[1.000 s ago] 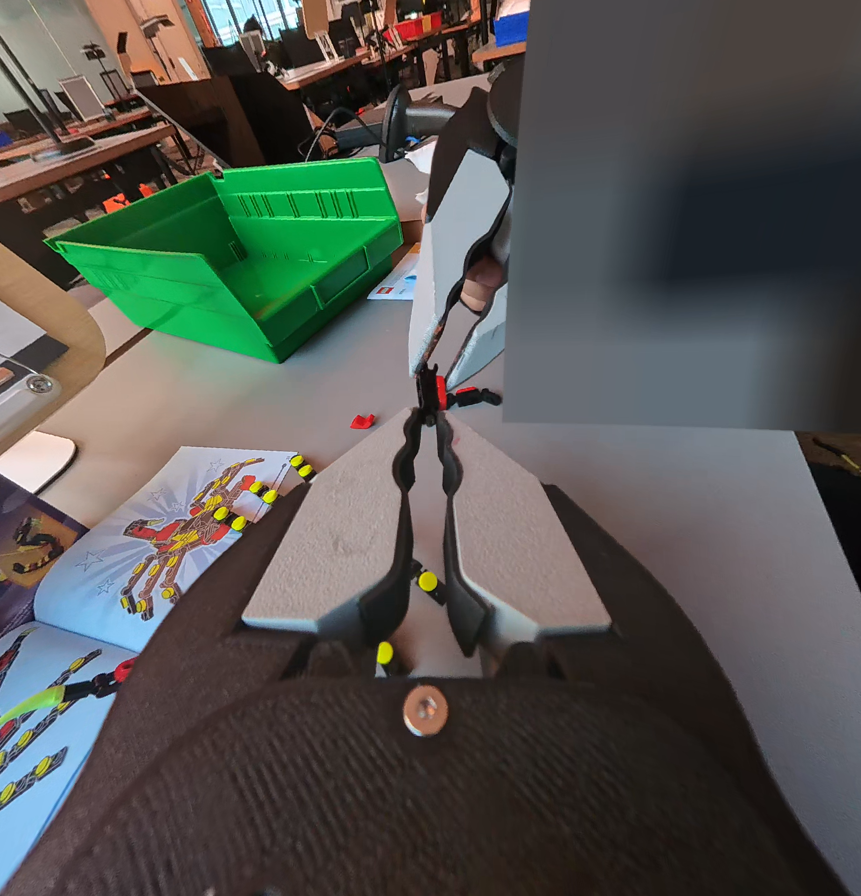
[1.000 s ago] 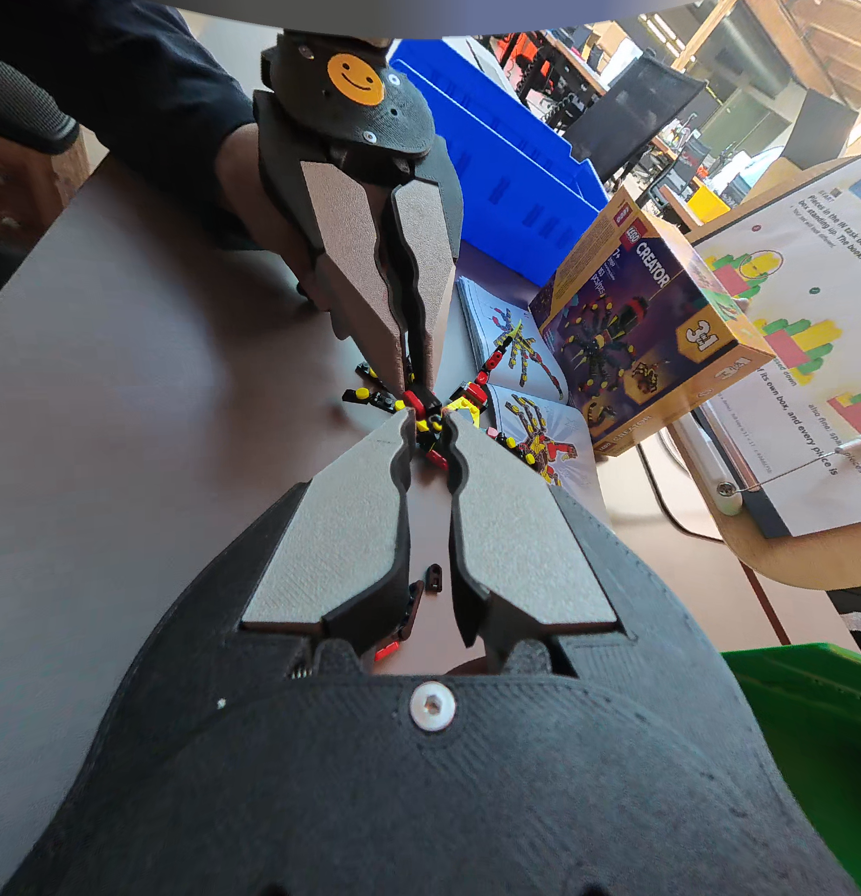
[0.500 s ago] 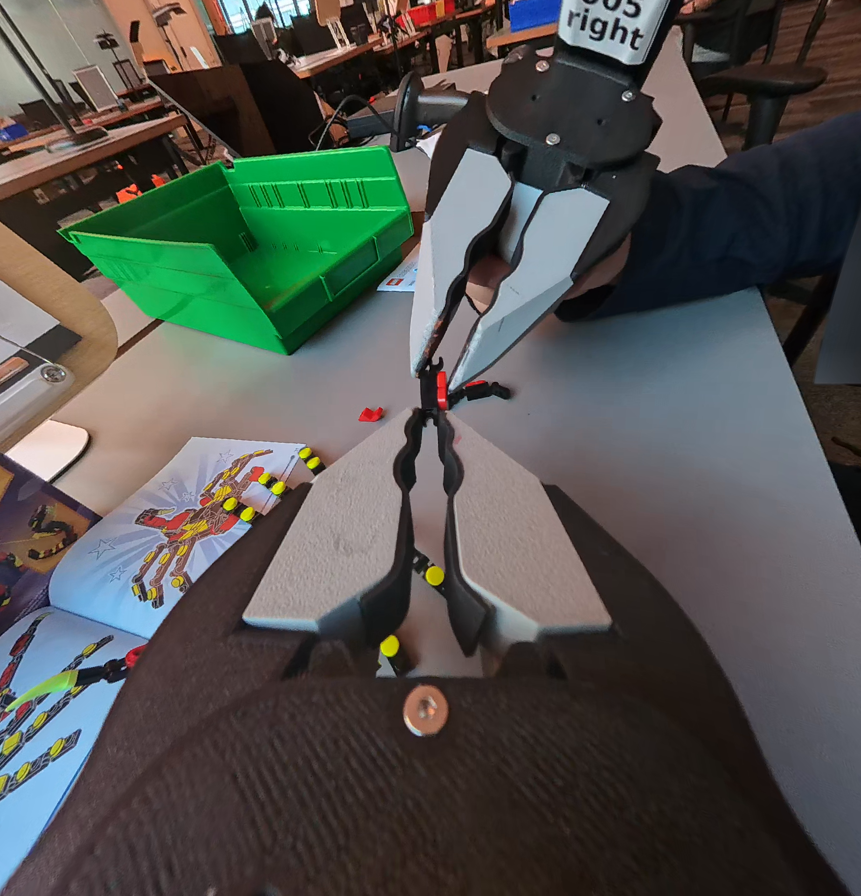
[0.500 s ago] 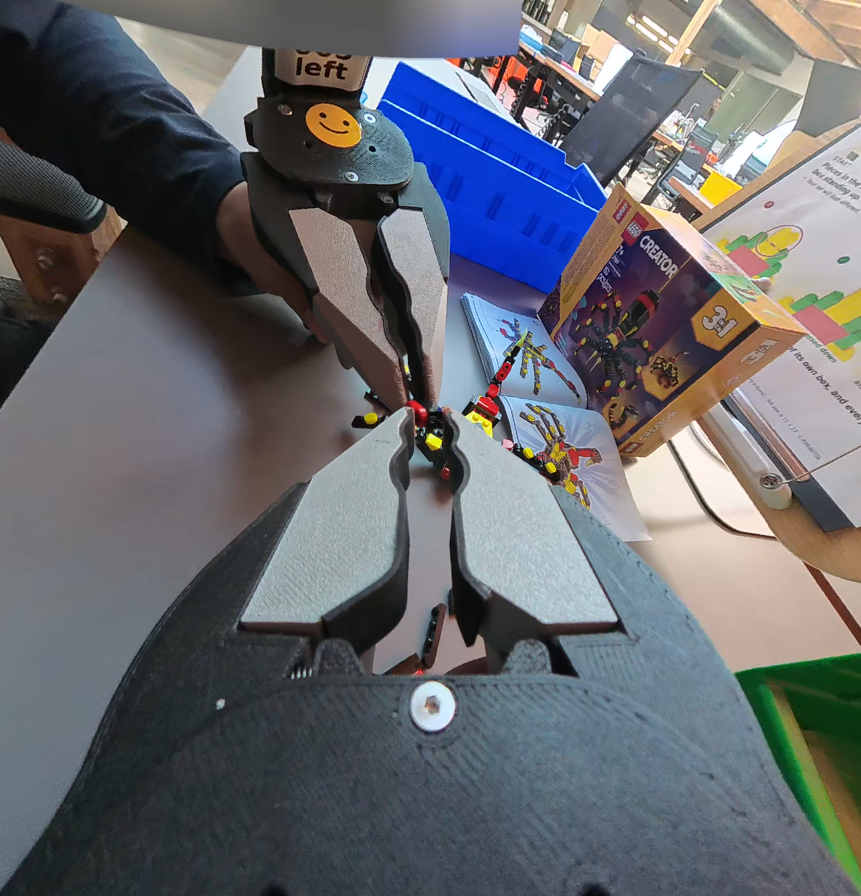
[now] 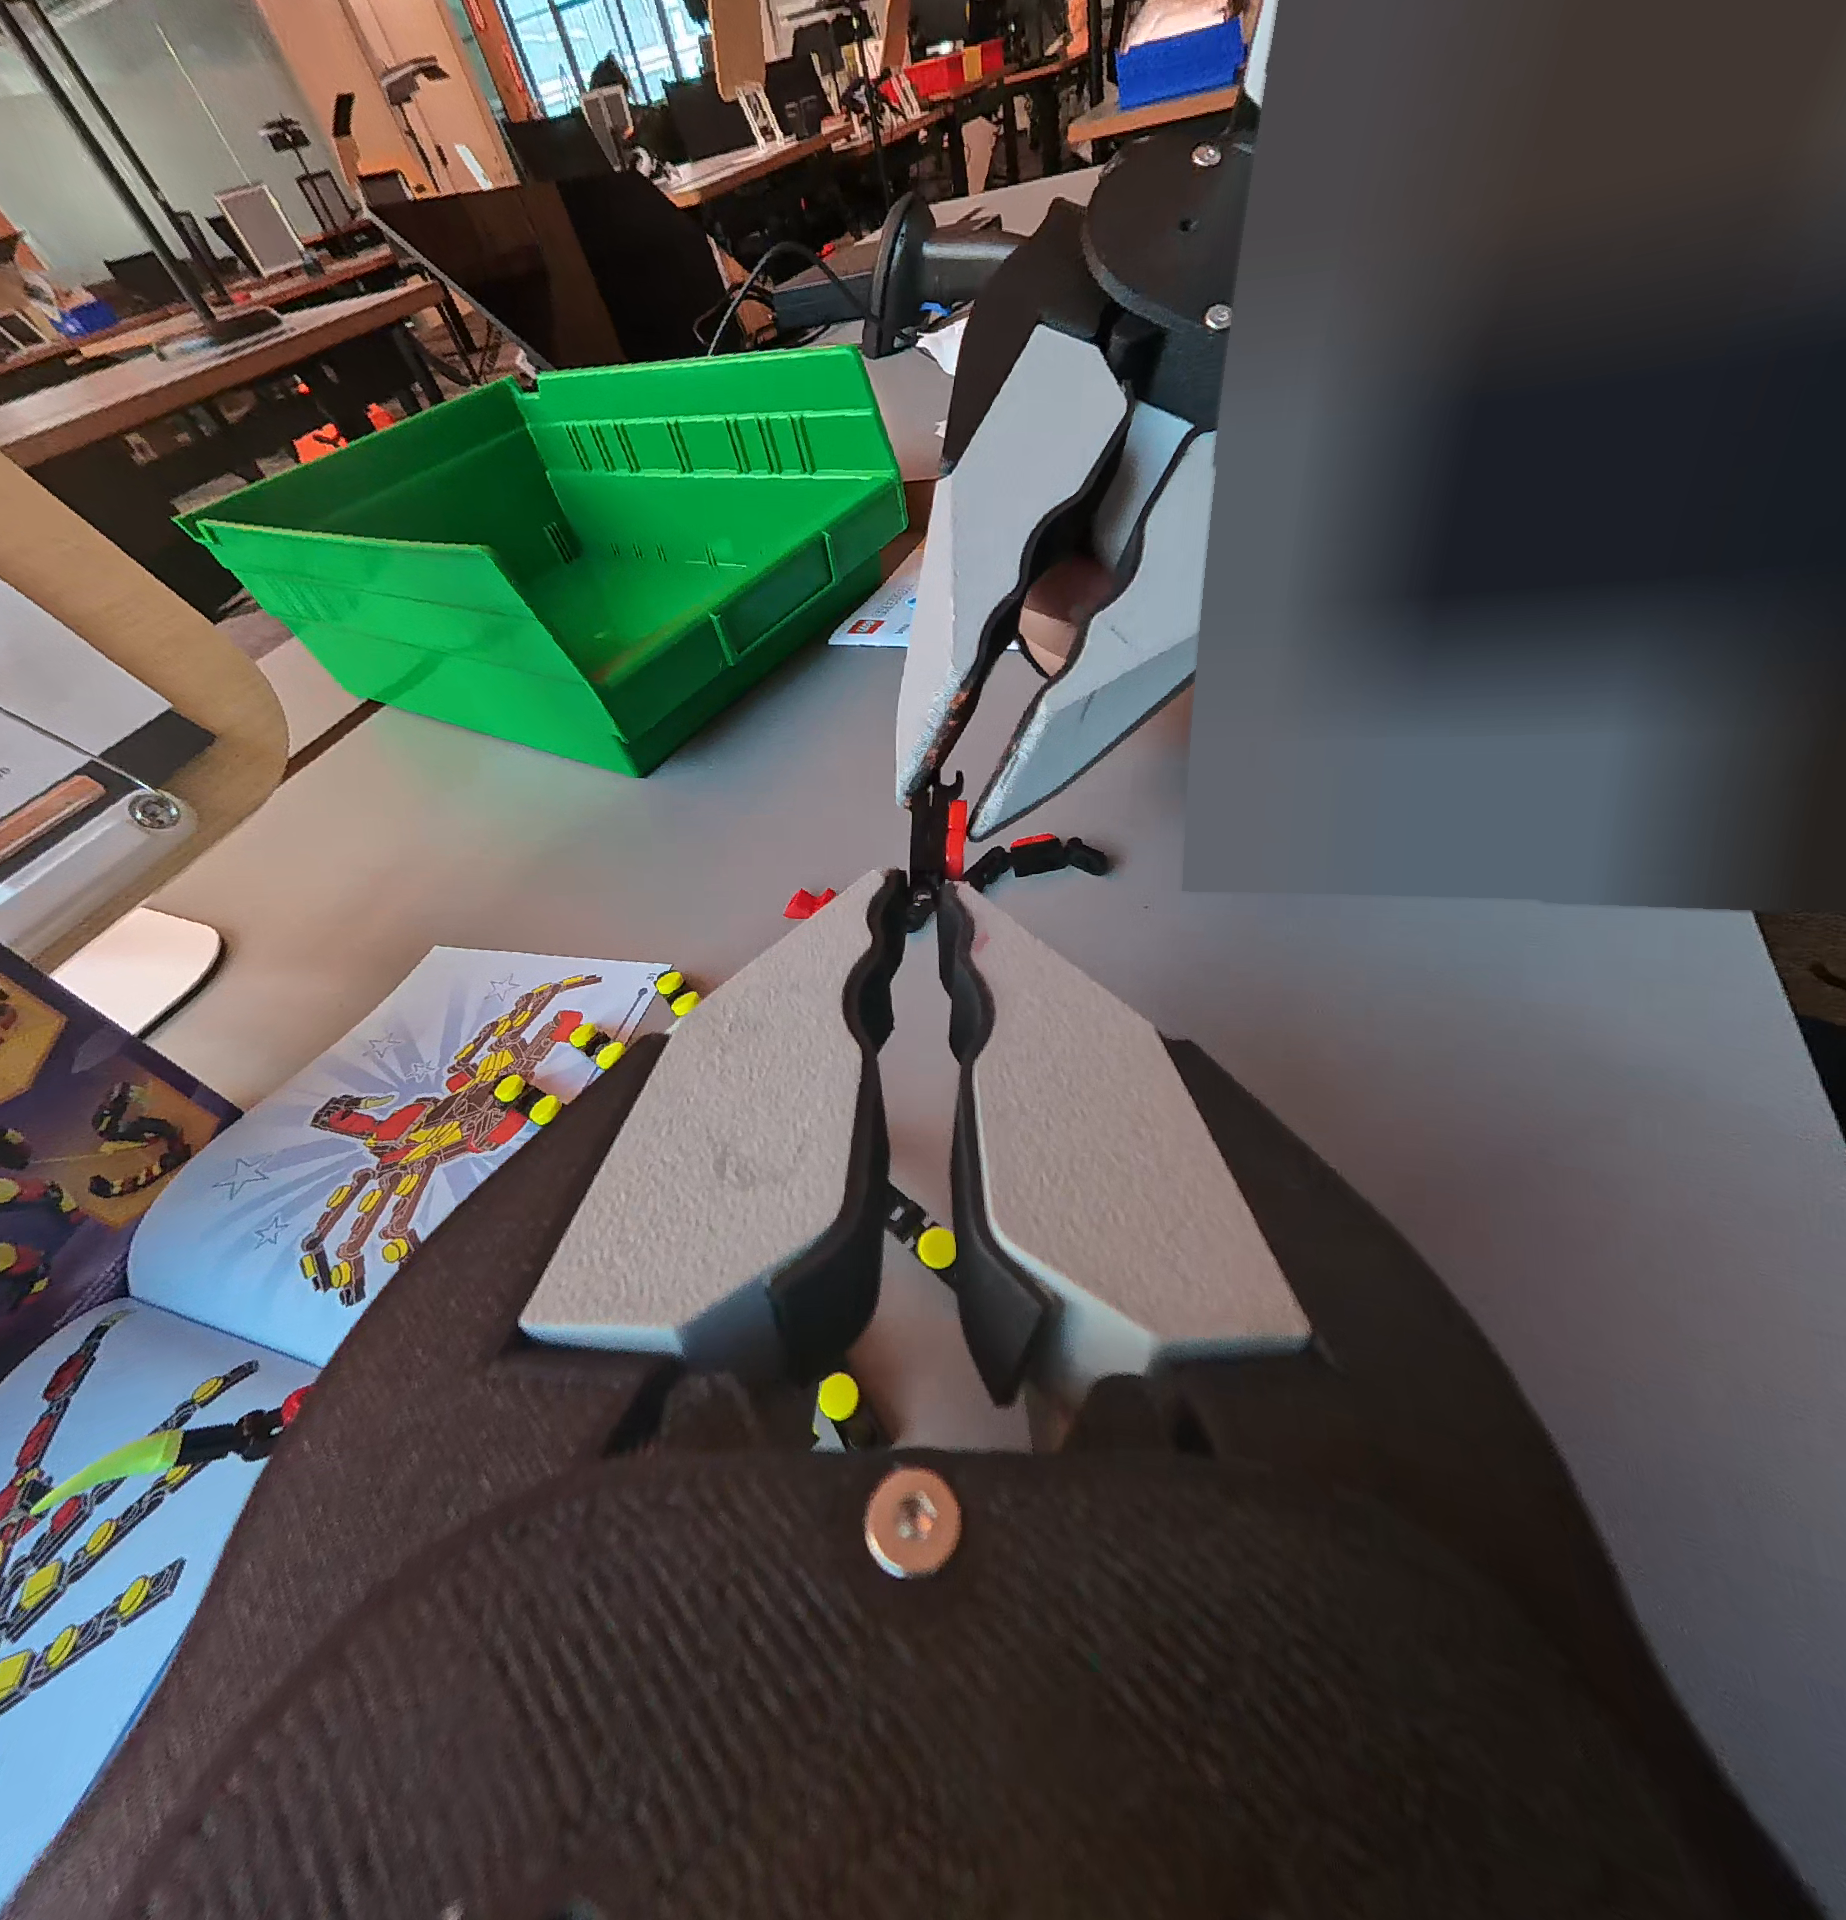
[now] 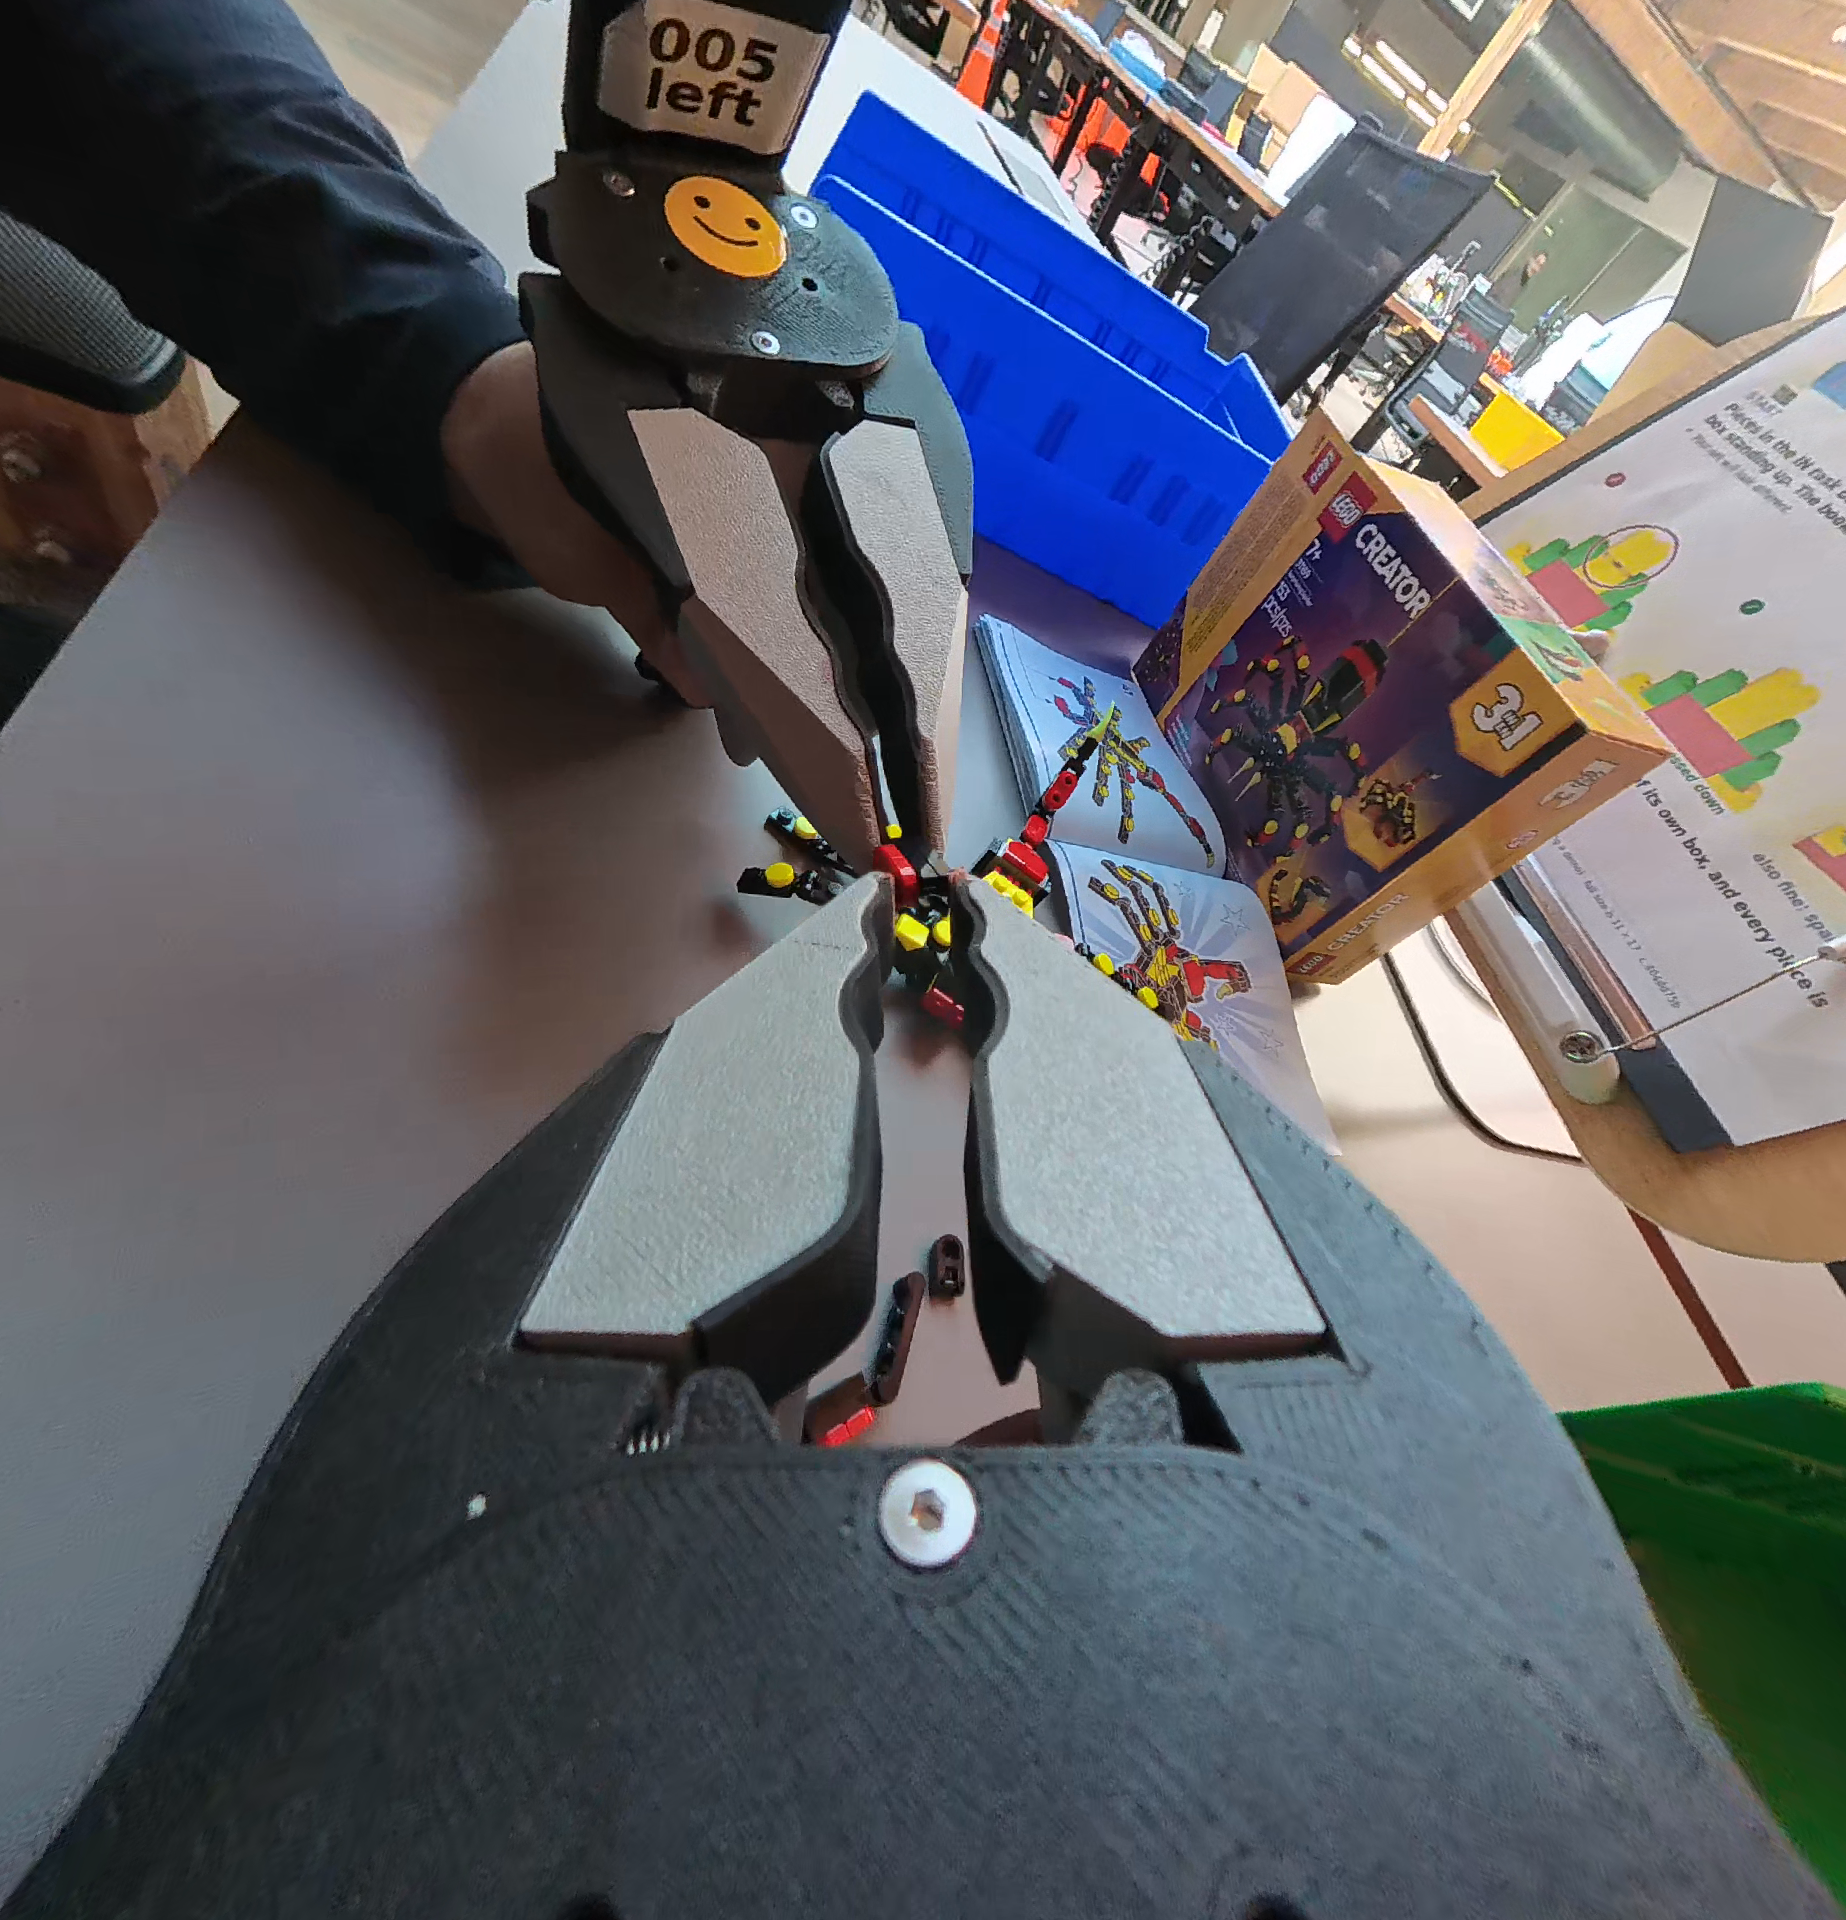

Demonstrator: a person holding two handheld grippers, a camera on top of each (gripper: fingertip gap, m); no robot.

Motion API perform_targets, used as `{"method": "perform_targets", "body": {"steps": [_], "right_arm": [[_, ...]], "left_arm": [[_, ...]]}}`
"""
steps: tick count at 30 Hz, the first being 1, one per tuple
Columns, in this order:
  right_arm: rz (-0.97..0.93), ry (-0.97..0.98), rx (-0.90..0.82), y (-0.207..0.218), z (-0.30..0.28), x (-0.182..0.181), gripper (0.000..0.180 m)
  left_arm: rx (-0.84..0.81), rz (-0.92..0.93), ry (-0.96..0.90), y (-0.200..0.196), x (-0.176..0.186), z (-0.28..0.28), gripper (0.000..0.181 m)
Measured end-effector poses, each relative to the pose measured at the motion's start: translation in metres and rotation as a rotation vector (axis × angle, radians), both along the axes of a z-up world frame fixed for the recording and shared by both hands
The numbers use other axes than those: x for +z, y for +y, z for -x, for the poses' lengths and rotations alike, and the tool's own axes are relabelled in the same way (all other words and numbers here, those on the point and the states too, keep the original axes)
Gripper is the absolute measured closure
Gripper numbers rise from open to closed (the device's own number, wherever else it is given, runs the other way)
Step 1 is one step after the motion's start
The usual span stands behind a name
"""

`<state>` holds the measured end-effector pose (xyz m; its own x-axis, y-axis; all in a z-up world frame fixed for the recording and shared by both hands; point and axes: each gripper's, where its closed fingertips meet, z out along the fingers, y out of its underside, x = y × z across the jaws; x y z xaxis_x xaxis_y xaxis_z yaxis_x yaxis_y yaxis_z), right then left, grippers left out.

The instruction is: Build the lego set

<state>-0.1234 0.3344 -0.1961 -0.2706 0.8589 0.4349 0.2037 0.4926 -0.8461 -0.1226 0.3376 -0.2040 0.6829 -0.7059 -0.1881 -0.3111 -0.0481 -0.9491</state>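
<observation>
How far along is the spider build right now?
Partly done: jointed black legs with yellow studs are assembled on the table. In hand: left gripper and right gripper, both shut, pinch a small black-and-red piece between them. Left: loose pieces lie unattached.

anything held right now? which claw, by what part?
Both. The left claw pinches the bottom end of a small black-and-red lego piece; the right claw pinches its top end.

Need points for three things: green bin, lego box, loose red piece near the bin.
green bin (image 5: 462, 582), left wrist view, on its near side wall.
lego box (image 6: 1345, 727), right wrist view, on its printed front face.
loose red piece (image 5: 807, 902), left wrist view, on the middle of the piece.
</observation>
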Motion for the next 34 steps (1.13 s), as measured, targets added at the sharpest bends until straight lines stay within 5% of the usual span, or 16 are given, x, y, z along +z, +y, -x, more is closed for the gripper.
{"method": "perform_targets", "body": {"steps": [17, 34], "right_arm": [[-0.145, -0.051, -0.001, 0.003, -0.004, -0.012, 0.173], [-0.044, 0.043, -0.137, 0.006, 0.007, 0.006, 0.174]], "left_arm": [[-0.038, 0.024, 0.044, -0.002, -0.008, -0.004, 0.178], [0.065, -0.06, 0.015, 0.004, 0.008, 0.01, 0.179]]}}
